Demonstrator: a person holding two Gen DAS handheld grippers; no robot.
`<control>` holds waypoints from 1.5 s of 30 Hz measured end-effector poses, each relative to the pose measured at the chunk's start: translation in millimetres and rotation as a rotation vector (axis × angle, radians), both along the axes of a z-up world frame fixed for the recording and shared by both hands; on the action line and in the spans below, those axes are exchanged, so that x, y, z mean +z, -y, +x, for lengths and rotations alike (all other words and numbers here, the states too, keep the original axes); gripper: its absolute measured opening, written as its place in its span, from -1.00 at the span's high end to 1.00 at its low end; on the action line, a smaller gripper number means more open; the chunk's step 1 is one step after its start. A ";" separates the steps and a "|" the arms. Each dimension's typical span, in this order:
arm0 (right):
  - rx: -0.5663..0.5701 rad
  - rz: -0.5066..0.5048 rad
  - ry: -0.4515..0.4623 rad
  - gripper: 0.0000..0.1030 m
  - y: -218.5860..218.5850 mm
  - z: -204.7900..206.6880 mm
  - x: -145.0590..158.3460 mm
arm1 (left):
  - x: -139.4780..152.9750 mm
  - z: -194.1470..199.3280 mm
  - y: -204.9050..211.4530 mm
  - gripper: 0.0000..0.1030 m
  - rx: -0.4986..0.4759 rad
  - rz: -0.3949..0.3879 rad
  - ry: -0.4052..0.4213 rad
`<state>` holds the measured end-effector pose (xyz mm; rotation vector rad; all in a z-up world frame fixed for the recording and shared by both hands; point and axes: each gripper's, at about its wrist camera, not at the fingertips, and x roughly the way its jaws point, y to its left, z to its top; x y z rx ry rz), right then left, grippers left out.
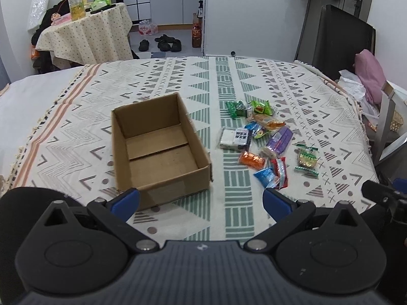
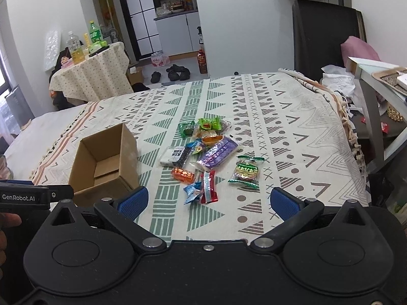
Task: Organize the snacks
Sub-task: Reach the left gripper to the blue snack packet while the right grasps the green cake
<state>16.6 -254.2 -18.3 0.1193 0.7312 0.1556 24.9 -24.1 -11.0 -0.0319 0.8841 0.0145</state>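
An empty brown cardboard box (image 1: pixel 157 150) (image 2: pixel 106 162) sits open on the patterned bedspread (image 1: pixel 254 81) (image 2: pixel 292 117). To its right lies a loose pile of several wrapped snacks (image 1: pixel 257 134) (image 2: pixel 206 152): green packs at the far end, a purple pack (image 1: pixel 279 138) (image 2: pixel 218 153), an orange one (image 1: pixel 251 160) (image 2: pixel 182 174), a blue one (image 1: pixel 265 175) (image 2: pixel 192 192) and a green-gold pack (image 1: pixel 307 159) (image 2: pixel 245 172) apart on the right. My left gripper (image 1: pixel 201 203) is open, just short of the box's near corner. My right gripper (image 2: pixel 209 200) is open, just short of the nearest snacks. Both are empty.
The bedspread's right edge drops beside a grey side table (image 2: pixel 376 81) and pink cloth (image 1: pixel 368 76). A small round table with bottles (image 1: pixel 84 30) (image 2: pixel 91 68) stands beyond the far left corner. Shoes (image 1: pixel 162 43) lie on the floor. The other gripper's body (image 2: pixel 30 198) shows at left.
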 end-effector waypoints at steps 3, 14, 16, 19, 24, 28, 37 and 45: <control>-0.007 0.010 -0.012 -1.00 5.0 7.5 -5.2 | -3.7 9.1 4.7 -0.98 0.000 -0.009 0.001; -0.035 0.062 -0.066 -0.83 22.9 35.6 -28.8 | -25.5 43.6 25.7 -0.95 -0.027 -0.075 -0.037; -0.039 0.068 -0.076 -0.79 25.7 40.8 -32.9 | -29.6 50.0 28.9 -0.95 -0.023 -0.090 -0.041; -0.048 0.068 -0.088 -0.75 29.3 48.4 -39.4 | -36.5 59.4 33.9 -0.93 -0.008 -0.103 -0.046; -0.059 0.078 -0.108 -0.68 36.5 61.7 -50.9 | -50.6 77.5 42.1 -0.84 0.007 -0.119 -0.075; -0.072 0.093 -0.121 -0.62 41.6 72.7 -59.7 | -63.4 90.7 50.9 -0.80 0.006 -0.130 -0.106; -0.093 0.124 -0.176 -0.62 49.8 102.7 -81.9 | -95.4 121.0 70.6 -0.49 0.012 -0.141 -0.187; -0.102 0.141 -0.226 -0.57 55.0 129.8 -106.1 | -128.4 146.5 85.4 -0.25 0.020 -0.138 -0.278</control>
